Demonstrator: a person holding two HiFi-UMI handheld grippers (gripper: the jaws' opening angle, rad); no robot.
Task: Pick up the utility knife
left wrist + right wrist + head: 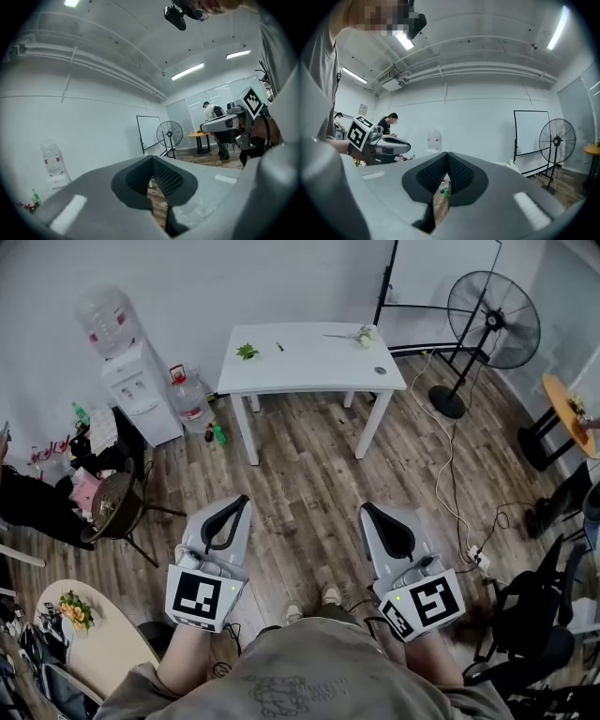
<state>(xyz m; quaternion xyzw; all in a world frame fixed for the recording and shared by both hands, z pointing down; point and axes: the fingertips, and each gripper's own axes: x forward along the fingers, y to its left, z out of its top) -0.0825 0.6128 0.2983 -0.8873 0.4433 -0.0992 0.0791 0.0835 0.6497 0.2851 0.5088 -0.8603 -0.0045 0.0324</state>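
Pickup not started: left tongs and right tongs both closed and empty, well short of the white tabletop, where a small dark item, probably the utility knife, lies untouched.

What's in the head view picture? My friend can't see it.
A person holds two shut, empty grippers, left gripper and right gripper, above a wooden floor, pointing toward a white table with a few small things on top. A water dispenser stands at left, a fan at right.
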